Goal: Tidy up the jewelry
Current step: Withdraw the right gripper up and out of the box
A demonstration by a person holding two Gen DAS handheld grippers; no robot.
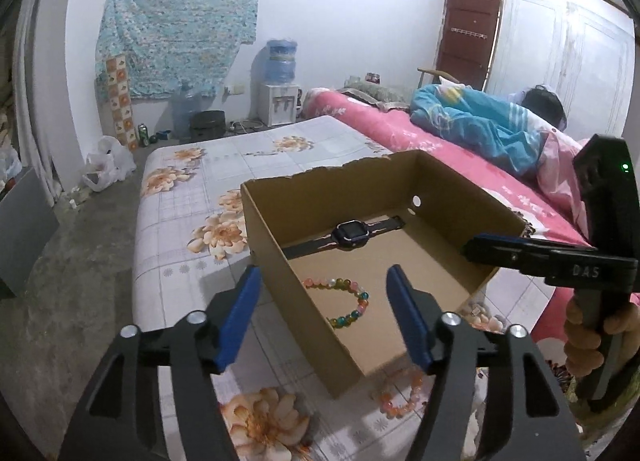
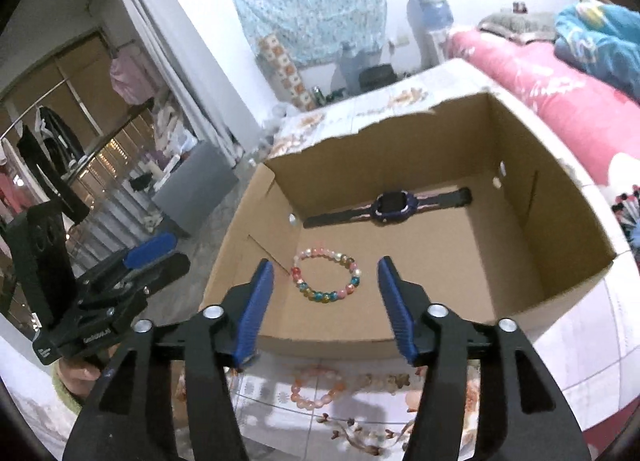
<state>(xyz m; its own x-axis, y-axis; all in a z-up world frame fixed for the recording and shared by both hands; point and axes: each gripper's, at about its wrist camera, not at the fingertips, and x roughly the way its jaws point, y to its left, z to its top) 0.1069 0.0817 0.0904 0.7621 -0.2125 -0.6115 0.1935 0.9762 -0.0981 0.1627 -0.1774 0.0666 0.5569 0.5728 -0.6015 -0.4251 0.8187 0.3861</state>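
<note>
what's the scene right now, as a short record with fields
box: open cardboard box on the floral sheet
in box: dark watch near far wall; multicoloured bead bracelet nearer
outside box: orange-pink bead bracelet on the sheet, by the near wall
left gripper: open, empty
right gripper: open, empty

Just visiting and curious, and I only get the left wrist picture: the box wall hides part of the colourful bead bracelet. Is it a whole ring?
Observer: Yes, the right wrist view shows the multicoloured bead bracelet as a closed ring, flat on the cardboard box floor.
Visitor: Is the other clamp holding anything?
Observer: No, the right gripper is open, empty.
Visitor: Anything outside?
Observer: An orange bead bracelet, whole, before the box.
</note>
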